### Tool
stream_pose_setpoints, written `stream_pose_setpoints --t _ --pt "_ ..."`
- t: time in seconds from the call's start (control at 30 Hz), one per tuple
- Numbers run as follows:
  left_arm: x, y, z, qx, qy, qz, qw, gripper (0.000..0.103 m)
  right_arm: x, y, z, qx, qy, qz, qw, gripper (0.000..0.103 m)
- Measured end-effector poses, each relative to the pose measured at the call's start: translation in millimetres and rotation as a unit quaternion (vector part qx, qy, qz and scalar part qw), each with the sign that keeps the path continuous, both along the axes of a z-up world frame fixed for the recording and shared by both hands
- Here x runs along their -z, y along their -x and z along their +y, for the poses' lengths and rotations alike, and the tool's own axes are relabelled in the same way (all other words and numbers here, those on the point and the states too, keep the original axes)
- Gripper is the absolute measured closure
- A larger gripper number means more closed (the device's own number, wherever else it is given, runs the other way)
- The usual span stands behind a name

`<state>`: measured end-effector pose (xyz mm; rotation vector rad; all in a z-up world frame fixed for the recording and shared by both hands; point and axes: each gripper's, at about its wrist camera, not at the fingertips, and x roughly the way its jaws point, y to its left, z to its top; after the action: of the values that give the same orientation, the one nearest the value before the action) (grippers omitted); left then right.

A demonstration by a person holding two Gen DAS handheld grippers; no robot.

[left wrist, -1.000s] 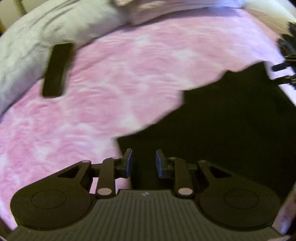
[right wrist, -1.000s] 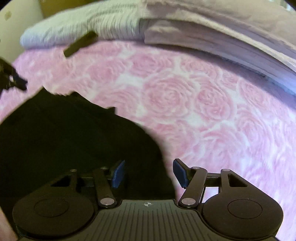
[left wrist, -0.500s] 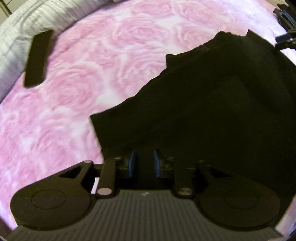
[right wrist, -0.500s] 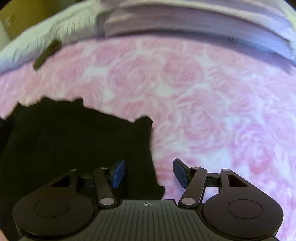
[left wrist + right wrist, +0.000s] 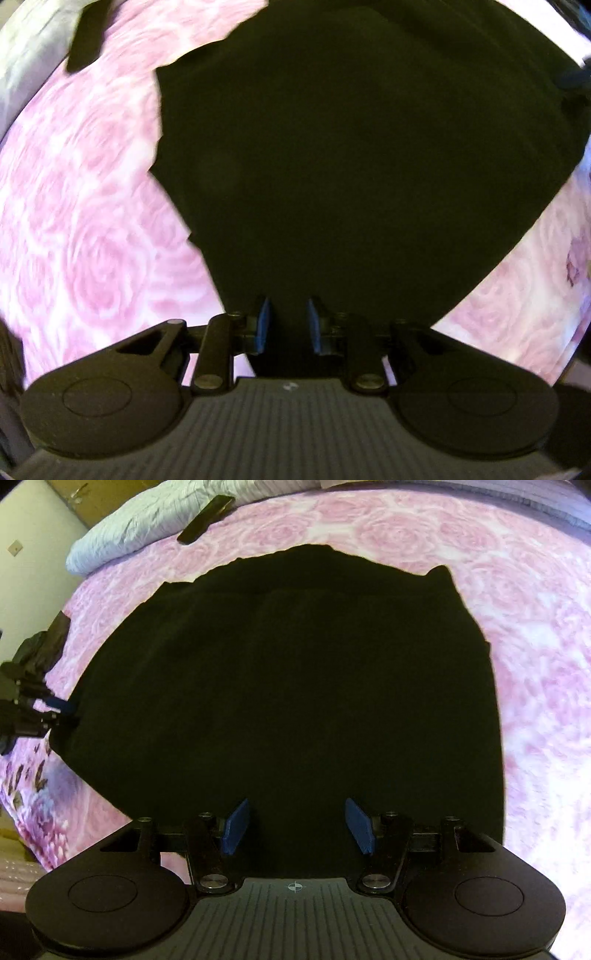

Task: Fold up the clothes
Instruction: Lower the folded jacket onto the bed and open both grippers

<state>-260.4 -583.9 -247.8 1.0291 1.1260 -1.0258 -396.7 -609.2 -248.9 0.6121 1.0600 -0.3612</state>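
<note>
A black garment (image 5: 351, 155) lies spread on a pink rose-patterned bedspread (image 5: 81, 206); it also fills the right wrist view (image 5: 288, 686). My left gripper (image 5: 286, 321) has its blue pads close together with the garment's near edge between them. The left gripper also shows at the far left of the right wrist view (image 5: 55, 710), at the garment's left corner. My right gripper (image 5: 297, 823) is open, its blue pads spread wide over the garment's near edge, holding nothing.
A dark flat remote-like object (image 5: 205, 518) lies near a pale grey pillow (image 5: 140, 531) at the back left. It also shows in the left wrist view (image 5: 86, 40). Folded grey bedding (image 5: 517, 494) runs along the back edge.
Both grippers have drawn back towards the near edge, and the garment now fills both views. The left jaws stay narrow on the cloth; the right jaws stay wide open.
</note>
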Motion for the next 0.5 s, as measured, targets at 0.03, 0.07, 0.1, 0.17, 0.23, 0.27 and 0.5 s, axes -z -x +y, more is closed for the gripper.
stream_pose_setpoints --t 0.03,0.07,0.1,0.17,0.23,0.27,0.5 --pt "-4.2 -0.6 1.1 -0.004 0.005 -0.001 1.0000 0.083 -3.3 -0.4 1.2 -0.001 0.005 0.007 1.000 0.042" --pt "-7.5 0.3 1.5 0.000 0.008 -0.003 1.0000 0.083 -7.6 -0.9 3.8 0.002 0.011 0.010 1.000 0.042" --pt "-10.8 1.2 2.3 0.011 0.011 -0.007 0.9999 0.083 -12.1 -1.4 6.6 0.006 0.018 0.014 1.000 0.042" --pt "-17.7 2.1 4.2 0.033 0.019 -0.011 0.9992 0.083 -21.6 -1.1 15.1 0.017 0.026 0.015 0.999 0.042" --pt "-24.8 1.2 7.0 0.054 0.033 -0.011 0.9980 0.083 -32.8 -5.9 29.7 0.030 0.038 0.014 0.999 0.042" --pt "-28.5 0.1 9.2 0.063 0.040 -0.011 0.9972 0.083 -37.3 -9.8 37.6 0.035 0.044 0.015 0.998 0.041" --pt "-43.9 -14.8 22.8 0.172 0.096 -0.001 0.9804 0.080 -72.5 -46.4 114.2 0.113 0.086 0.035 0.989 0.025"
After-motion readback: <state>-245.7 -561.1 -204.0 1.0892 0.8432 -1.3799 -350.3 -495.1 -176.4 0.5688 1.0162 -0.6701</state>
